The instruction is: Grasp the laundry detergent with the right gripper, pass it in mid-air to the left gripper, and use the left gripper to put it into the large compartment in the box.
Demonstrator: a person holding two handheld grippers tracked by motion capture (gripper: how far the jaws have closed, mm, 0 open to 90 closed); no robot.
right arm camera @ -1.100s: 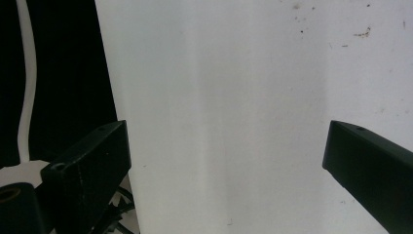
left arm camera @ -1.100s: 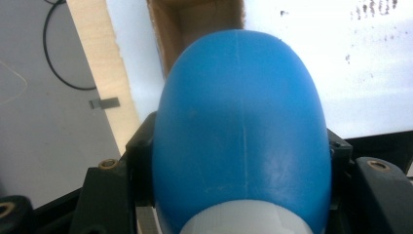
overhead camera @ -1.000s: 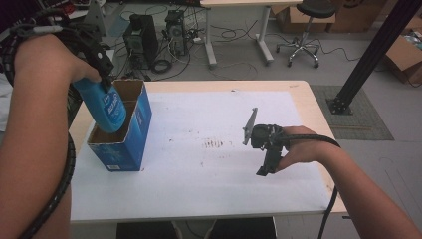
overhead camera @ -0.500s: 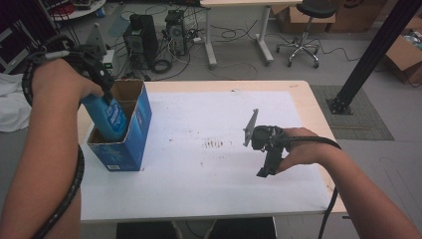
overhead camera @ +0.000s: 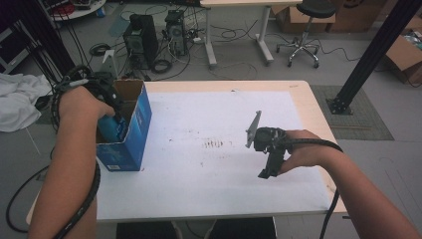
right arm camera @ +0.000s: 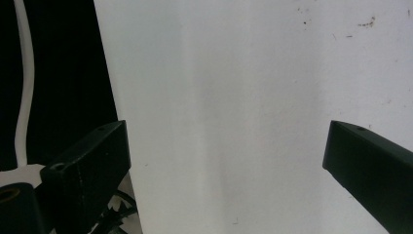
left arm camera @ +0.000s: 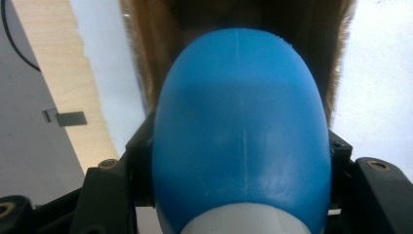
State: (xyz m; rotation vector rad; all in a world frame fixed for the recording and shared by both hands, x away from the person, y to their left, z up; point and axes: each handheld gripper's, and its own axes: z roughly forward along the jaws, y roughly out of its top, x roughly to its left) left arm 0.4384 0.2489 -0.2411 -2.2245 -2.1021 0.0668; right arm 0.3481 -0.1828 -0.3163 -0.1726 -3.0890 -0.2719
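A blue plastic bottle with a white cap end is clamped between the jaws of my left gripper. In the left gripper view the rounded blue body of the bottle sits between both black jaws, and the brown inside of the box lies just beyond it. The bottle is lowered partway into the open blue cardboard box at the table's left side. My right gripper hovers over the right part of the table, its jaws wide apart with nothing between them.
The table wears a white sheet with small dark marks in its middle. Beyond it stand computer towers, cables, an office chair and a black post. A white cloth lies at the left.
The left hand has come down and carried the blue bottle from above the box into its opening. The right gripper has stayed where it was.
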